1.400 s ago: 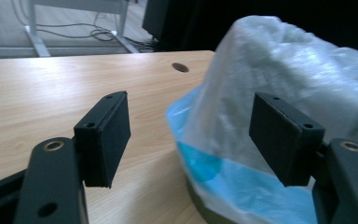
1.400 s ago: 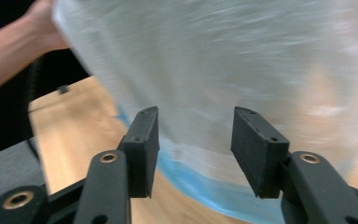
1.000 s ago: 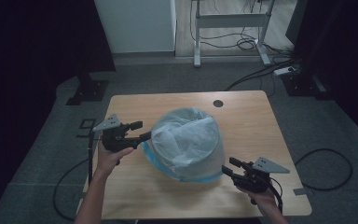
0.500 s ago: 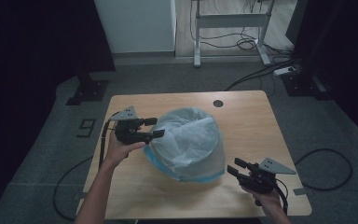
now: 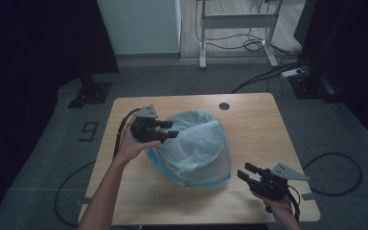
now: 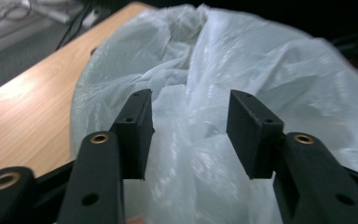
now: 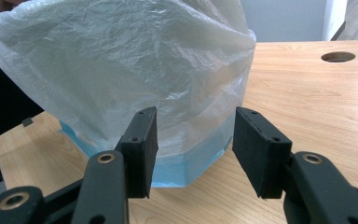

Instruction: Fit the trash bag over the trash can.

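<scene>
High view looks down on the table (image 5: 139, 191) — gripper views sit close, sharing the bag (image 5: 199, 148).

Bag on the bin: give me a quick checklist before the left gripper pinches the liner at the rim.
1. Left gripper at the bag rim: ok, its fingers have just been closing with plastic between them.
2. Fingers pressing on the plastic: not ok, gaps show on both sides.
3. Right gripper clear of the bag: ok, open, short of the bin.
4. Bin upright on the table: ok.
5. Bag fully over the rim all round: cannot tell.
</scene>
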A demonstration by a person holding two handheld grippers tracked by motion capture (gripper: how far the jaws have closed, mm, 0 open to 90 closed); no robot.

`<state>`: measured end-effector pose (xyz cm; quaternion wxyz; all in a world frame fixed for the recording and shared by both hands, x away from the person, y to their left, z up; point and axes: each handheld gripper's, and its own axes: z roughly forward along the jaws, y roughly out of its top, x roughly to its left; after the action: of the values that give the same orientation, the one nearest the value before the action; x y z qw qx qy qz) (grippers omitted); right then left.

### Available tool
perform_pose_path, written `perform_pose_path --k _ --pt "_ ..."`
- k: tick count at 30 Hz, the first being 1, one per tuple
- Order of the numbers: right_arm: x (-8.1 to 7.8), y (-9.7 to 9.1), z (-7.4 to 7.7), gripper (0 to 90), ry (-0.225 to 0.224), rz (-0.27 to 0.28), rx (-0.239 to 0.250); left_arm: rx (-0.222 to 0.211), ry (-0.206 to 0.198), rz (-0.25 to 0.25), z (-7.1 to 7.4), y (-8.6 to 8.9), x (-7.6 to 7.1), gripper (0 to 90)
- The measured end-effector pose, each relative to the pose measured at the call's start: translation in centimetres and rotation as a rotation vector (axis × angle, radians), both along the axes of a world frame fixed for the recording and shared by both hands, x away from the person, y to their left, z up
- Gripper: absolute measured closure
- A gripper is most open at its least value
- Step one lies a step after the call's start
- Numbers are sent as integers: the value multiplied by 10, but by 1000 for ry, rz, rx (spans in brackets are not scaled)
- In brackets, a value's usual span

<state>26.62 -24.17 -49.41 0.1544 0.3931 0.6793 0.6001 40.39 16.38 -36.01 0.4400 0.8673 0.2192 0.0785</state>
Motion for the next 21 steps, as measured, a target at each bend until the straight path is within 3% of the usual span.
perform_pose_path --k 8,14,17,21 --pt "0 -2 -1 492 7 -7 1 144 54 -29 -10 -19 10 607" --pt "0 -2 -1 494 14 -9 1 221 45 -25 -8 -26 10 630" --pt "0 -2 -1 493 15 -10 0 214 37 -37 -5 -26 8 616" --pt "0 -3 -1 494 17 -13 3 132 17 -47 8 -21 5 590"
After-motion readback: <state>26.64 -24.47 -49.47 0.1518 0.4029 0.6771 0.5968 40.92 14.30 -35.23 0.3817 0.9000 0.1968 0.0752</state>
